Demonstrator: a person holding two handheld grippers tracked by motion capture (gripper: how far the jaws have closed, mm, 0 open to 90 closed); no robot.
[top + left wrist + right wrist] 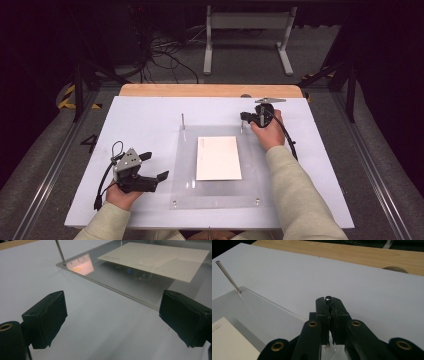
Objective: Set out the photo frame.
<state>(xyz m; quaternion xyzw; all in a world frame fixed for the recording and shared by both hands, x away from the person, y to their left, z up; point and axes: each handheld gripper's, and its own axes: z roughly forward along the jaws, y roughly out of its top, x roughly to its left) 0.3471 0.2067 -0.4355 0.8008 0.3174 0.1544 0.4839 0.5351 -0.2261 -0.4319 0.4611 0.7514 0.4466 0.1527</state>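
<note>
Two thin metal pins stood upright at the far corners of a clear acrylic plate (pixel 215 192) lying flat on the white counter (pixel 145 120). The far-right pin (pixel 242 125) was clamped between the closed jaws of the right tool (pixel 243 117), its tip showing just above the jaw tips in the right gripper view (pixel 328 298). The far-left pin (pixel 183 121) stood free. A white card (pixel 218 157) lay flat near the middle of the plate. Screw heads showed at the plate's two near corners. The left tool (pixel 155 166) was held over the counter left of the plate, jaws spread wide apart with nothing between them, pointing toward the plate's edge. Beyond the white surface ran a wooden strip (pixel 210 90), with cables (pixel 165 55) on the floor behind.
</note>
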